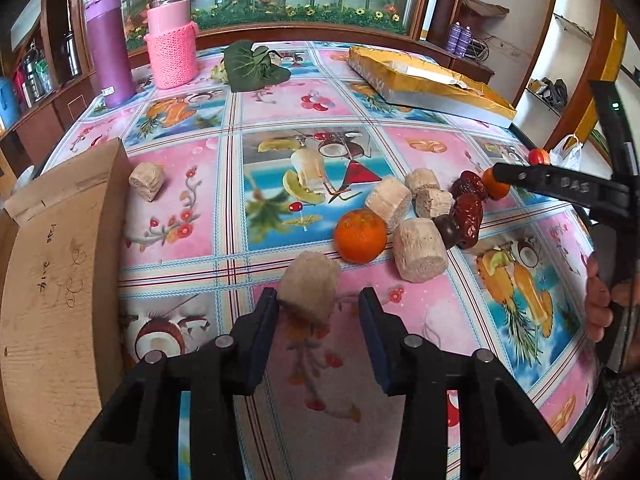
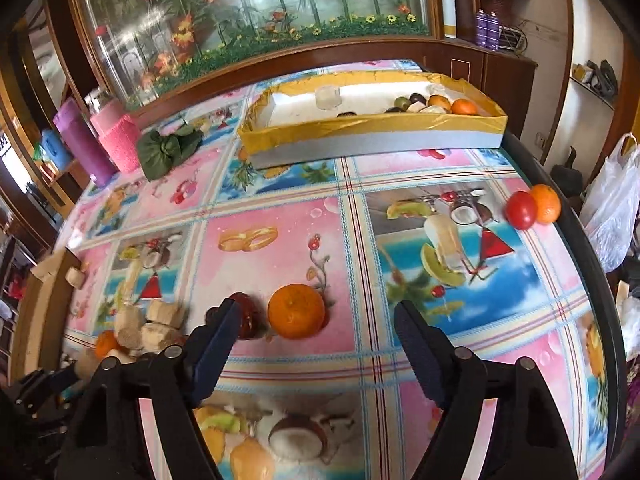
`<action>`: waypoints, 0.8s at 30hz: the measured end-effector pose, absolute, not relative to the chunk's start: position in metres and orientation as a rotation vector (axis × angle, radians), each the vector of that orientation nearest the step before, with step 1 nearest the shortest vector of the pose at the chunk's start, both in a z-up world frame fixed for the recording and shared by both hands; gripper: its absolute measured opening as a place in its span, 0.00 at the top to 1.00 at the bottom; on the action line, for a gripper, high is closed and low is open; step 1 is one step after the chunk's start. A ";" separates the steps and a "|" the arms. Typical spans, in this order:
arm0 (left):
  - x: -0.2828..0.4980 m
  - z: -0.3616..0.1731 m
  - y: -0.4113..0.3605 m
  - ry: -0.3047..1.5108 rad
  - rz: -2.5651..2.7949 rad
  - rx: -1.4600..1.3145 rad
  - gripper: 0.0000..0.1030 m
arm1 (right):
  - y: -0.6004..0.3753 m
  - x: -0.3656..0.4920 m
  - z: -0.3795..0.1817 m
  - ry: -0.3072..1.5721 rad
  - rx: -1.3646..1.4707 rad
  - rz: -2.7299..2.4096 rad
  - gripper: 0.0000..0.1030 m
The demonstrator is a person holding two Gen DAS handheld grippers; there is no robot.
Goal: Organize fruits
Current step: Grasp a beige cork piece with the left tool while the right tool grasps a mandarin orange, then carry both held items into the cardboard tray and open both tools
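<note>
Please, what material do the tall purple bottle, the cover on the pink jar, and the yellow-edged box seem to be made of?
Tall purple bottle: probably plastic or coated metal, matte, with even colour and little shine.
Pink cover: knitted yarn; the ribbed stitches show.
Yellow-edged box: likely cardboard, with glossy yellow tape wrinkled along its rim and a grey outer wall.

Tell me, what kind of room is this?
Most likely a lived-in home dining or living room: a table under a fruit-print tablecloth, wooden cabinets with a floral painted glass panel, and thermos flasks standing beside loose fruit.
</note>
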State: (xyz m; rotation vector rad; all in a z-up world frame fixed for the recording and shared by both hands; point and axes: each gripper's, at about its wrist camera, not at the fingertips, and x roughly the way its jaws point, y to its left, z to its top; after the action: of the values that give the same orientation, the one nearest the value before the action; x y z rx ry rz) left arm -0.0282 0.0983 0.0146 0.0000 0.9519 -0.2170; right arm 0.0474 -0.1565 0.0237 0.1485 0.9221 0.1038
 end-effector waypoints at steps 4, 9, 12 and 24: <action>-0.028 0.015 0.098 0.943 -0.210 0.005 0.61 | -0.152 0.055 0.010 0.948 0.148 0.111 0.33; -0.028 0.015 0.103 0.922 -0.185 -0.016 0.72 | -0.147 0.058 0.009 0.945 0.120 0.140 0.66; -0.031 0.017 0.109 0.923 -0.184 -0.065 0.72 | -0.145 0.055 0.012 0.949 0.122 0.148 0.66; -0.072 0.061 0.152 0.836 -0.168 -0.162 0.72 | -0.114 -0.001 0.061 0.862 0.080 0.247 0.66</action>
State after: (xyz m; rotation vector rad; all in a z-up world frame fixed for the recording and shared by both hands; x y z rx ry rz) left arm -0.0721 0.1521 0.0605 -0.1622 0.8362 -0.1677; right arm -0.0011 -0.1142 0.0606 0.0796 0.8620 0.2468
